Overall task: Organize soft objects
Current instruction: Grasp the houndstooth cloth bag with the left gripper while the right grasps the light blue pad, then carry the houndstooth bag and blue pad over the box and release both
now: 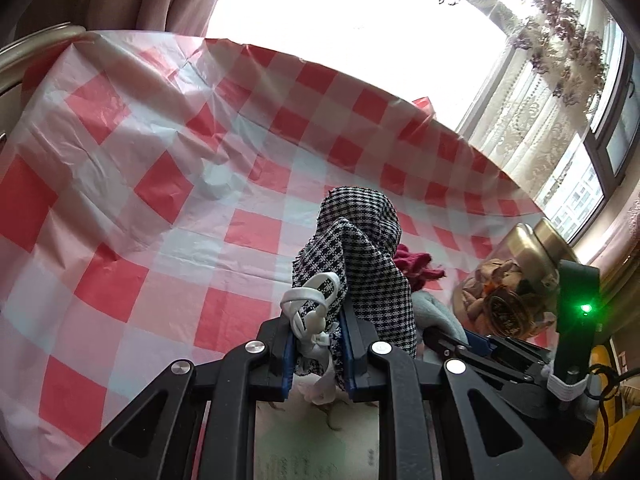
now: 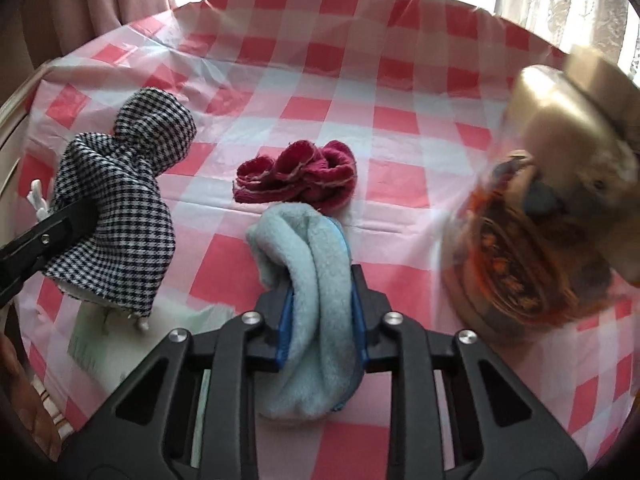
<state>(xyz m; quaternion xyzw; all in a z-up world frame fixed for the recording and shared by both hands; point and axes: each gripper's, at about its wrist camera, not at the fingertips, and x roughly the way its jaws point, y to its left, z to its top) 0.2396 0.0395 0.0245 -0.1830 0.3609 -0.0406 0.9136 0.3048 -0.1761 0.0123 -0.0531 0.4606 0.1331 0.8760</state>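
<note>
- Left wrist view: the left gripper (image 1: 318,354) sits at the bottom centre of the frame, its blue-padded jaws clamped on a houndstooth cloth (image 1: 356,248) that stands up from the jaws toward the middle of the frame. A white cord (image 1: 308,304) from the same item loops over the left jaw.
- Same view, right of centre: a dark red cloth (image 1: 416,264) peeks out behind the houndstooth cloth, a pale blue towel (image 1: 436,312) shows just below it, and a glass jar (image 1: 508,284) with a gold lid stands at the right edge. The right gripper's body, with a green light, crosses the lower right.
- The checked tablecloth (image 1: 140,208) fills the left and upper middle; a bright window lies beyond it.
- Right wrist view: the right gripper (image 2: 320,332) at bottom centre is closed on the pale blue towel (image 2: 316,280), which bunches up between the pads and hangs below them.
- The dark red cloth (image 2: 296,178) lies crumpled on the tablecloth just above the towel, at the centre of the frame, held by neither gripper.
- The houndstooth cloth (image 2: 120,200) is at the left, with a black finger of the left gripper against it; the jar (image 2: 540,220), blurred, fills the right.
- My reading: both grippers are carrying, so the step in hand is transport of two items. The next move calls for picking a bare patch of cloth, setting each piece down apart from the jar, then fetching the red one.
</note>
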